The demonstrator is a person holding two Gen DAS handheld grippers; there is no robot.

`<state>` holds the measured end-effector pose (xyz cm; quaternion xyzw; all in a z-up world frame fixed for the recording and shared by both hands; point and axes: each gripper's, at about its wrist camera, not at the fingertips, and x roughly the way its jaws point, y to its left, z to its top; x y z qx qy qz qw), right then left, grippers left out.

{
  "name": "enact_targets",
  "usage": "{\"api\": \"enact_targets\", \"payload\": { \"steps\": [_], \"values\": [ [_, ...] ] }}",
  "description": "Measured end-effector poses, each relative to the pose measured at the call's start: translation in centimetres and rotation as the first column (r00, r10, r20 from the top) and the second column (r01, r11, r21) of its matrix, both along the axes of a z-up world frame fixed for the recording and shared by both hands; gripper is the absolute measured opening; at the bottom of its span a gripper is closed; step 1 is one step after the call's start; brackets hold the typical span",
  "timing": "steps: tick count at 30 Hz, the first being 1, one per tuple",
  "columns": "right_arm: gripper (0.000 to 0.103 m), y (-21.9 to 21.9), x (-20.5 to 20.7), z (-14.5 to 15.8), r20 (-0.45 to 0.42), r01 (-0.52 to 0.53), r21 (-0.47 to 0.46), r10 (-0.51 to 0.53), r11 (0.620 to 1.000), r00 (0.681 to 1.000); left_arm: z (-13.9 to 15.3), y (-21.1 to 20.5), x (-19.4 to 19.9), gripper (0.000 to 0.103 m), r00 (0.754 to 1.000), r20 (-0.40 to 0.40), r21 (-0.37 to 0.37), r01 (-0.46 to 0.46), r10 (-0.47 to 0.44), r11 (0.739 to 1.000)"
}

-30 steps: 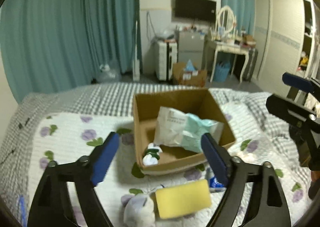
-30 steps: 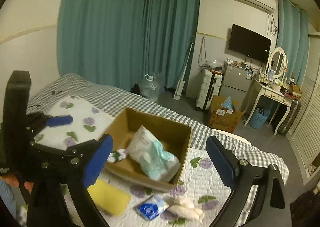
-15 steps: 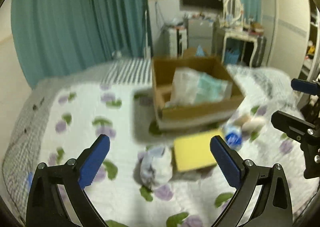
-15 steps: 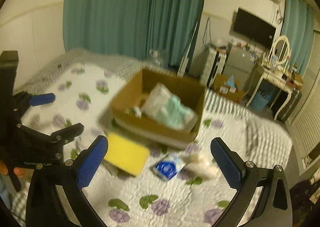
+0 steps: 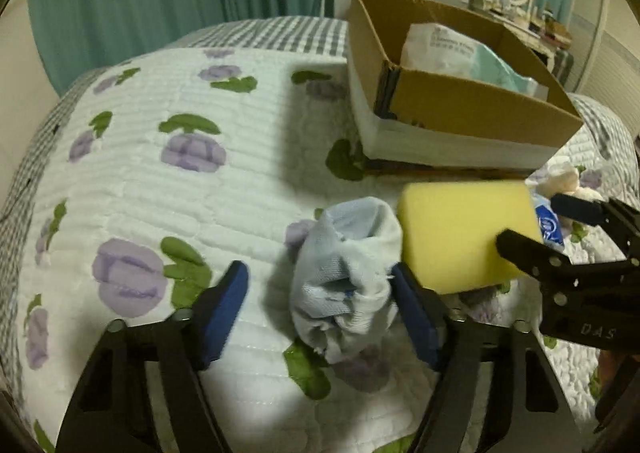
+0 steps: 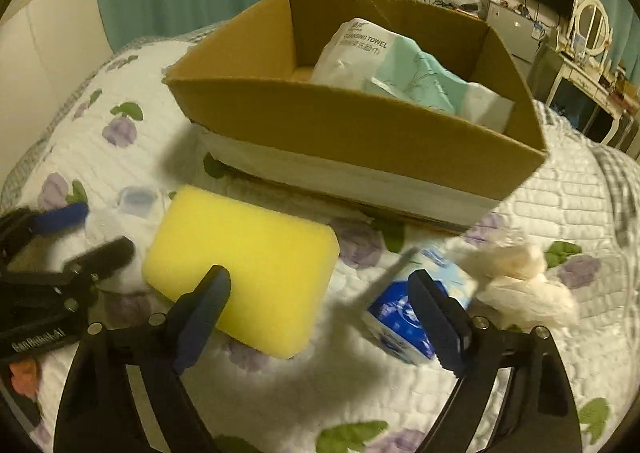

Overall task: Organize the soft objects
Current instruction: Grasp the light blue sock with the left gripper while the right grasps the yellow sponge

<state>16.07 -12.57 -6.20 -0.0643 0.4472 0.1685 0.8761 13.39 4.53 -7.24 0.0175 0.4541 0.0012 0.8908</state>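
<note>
left hand-held gripper [image 5: 320, 301]: jaws sitting spread, straddling the pale blue cloth bundle [image 5: 346, 285]; right pad is touching or nearly touching the cloth, left pad is standing apart from it.
right hand-held gripper [image 6: 324, 317]: jaws sitting spread, hovering over the bed quilt [image 6: 560, 213]; left pad is overlapping the near edge of the yellow sponge [image 6: 244, 277], right pad is overlapping the blue tissue pack [image 6: 404, 317]; pinching nothing.
yellow sponge: lying flat on the quilt at 3 o'clock of the cloth bundle, touching it in the left wrist view.
blue tissue pack: lying at 3 o'clock of the sponge, near it.
white crumpled item [image 6: 520, 281]: lying just beside the tissue pack, at its 2 o'clock.
cardboard box [image 6: 360, 121]: sitting at 12 o'clock of the sponge, holding a cleansing towel pack [image 6: 400, 69].
</note>
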Motion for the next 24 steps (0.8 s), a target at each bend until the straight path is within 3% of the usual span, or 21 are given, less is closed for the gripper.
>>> {"api": "enact_targets", "payload": {
  "steps": [2, 5, 9, 14, 24],
  "values": [
    [0.064, 0.1, 0.1, -0.1, -0.018, -0.016, 0.035, 0.016, 0.999, 1.0, -0.3, -0.3, 0.0, 0.046, 0.999, -0.018, -0.011, 0.027, -0.027, 1.0],
    [0.042, 0.6, -0.3, -0.2, -0.036, -0.047, 0.061, 0.05, 0.997, 0.998, -0.5, -0.7, -0.3, 0.041, 0.999, -0.017, 0.006, 0.042, -0.042, 0.999],
    [0.035, 0.9, -1.4, 0.2, -0.011, -0.05, 0.052, 0.051, 0.997, 0.999, -0.2, -0.7, -0.6, 0.035, 0.999, -0.008, 0.002, 0.039, -0.039, 0.999],
    [0.02, 0.4, -3.3, 2.0, 0.056, -0.057, 0.053, 0.054, 0.997, 0.997, 0.8, -0.9, -1.3, 0.032, 0.999, 0.016, -0.005, 0.049, -0.049, 0.999],
    [0.015, -0.6, -7.1, 7.2, 0.185, -0.057, 0.01, 0.055, 0.998, 0.981, 4.7, -1.3, -3.8, 0.031, 0.994, 0.081, -0.003, 0.069, -0.068, 0.998]
  ]
}}
